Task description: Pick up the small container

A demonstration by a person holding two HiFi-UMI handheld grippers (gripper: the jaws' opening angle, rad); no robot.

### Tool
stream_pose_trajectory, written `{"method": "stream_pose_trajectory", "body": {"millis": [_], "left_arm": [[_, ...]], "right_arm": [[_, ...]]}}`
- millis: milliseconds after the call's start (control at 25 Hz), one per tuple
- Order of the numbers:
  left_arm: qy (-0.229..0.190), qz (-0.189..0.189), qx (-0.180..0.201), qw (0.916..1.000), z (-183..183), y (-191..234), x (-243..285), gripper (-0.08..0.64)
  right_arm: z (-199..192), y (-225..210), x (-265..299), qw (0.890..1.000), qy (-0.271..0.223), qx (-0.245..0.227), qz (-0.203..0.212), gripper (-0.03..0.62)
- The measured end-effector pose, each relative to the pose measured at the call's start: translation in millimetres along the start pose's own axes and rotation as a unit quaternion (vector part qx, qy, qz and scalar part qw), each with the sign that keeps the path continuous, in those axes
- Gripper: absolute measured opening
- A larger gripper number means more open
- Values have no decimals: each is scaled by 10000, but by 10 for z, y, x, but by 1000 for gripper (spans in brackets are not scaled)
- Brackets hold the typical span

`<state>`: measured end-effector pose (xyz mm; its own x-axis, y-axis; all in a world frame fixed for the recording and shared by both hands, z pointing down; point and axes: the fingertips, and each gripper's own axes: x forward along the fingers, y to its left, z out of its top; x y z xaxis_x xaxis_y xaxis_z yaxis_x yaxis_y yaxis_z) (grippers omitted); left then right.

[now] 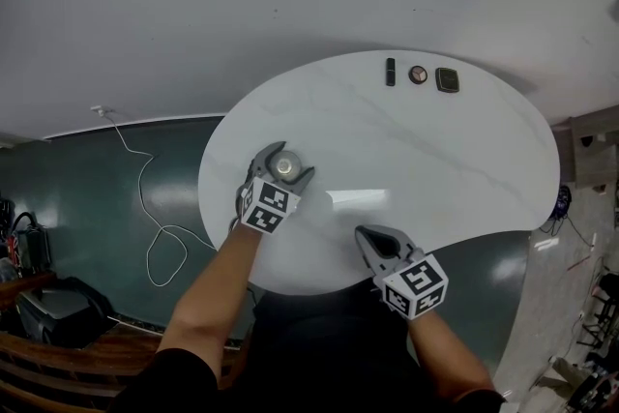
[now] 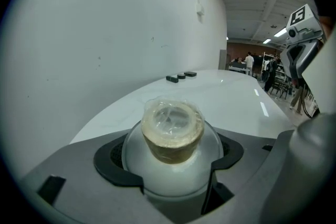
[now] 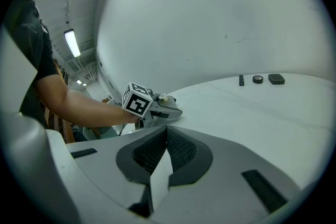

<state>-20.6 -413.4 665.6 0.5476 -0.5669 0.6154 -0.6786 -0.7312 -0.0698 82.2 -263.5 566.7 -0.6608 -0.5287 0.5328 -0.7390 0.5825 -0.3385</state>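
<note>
The left gripper (image 1: pixel 293 162) is closed around the small container (image 2: pixel 172 134). Its own view shows the two dark pads (image 2: pixel 118 168) curving in against the round white body at 9 and 3 o'clock, so the jaws stand only as narrow as the container allows. The grip sits low on the widest part, probably because the tan, film-covered top is narrower and offers less to press on. That leaves the top standing free above the jaws, upright and near their middle.

In the head view the container lies near the 8 o'clock edge of the white table (image 1: pixel 435 169), close to the person, so the left arm reaches it without stretching. I cannot tell from any view whether the base is on the tabletop or just off it, because the gripper body hides the underside. I judge that the grasp is made and the lift is the step in hand. A straight, level rise should suit a round body, which could otherwise roll between the pads.

The right gripper (image 1: pixel 366 235) hovers by the 6 o'clock edge, its jaws pressed together with nothing between them. It looks parked clear of the work. Three small dark items (image 1: pixel 418 74) lie in a row near 12 o'clock, well apart from both grippers.
</note>
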Motion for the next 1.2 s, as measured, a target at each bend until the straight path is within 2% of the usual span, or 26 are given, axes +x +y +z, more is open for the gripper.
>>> {"method": "stream_pose_trajectory", "body": {"millis": [400,720,960,1200], "left_arm": [[-58,11,-4,10000,46,16,54,344],[220,-43,-75,9997,10,-37,7,344],[341,-118,-62,9993,18,-122,-251,344],[268,-142,-106,9995,58,-152,-675,344]], "right_arm": [[-75,-93,-132,9996,-67,119,-242,-4],[-94,-97,-262,9992,-132,98,-361,-5],[-59,-31,-285,9988,-226,62,-424,-5],[17,135,-252,9983,-387,-66,-424,-5]]}}
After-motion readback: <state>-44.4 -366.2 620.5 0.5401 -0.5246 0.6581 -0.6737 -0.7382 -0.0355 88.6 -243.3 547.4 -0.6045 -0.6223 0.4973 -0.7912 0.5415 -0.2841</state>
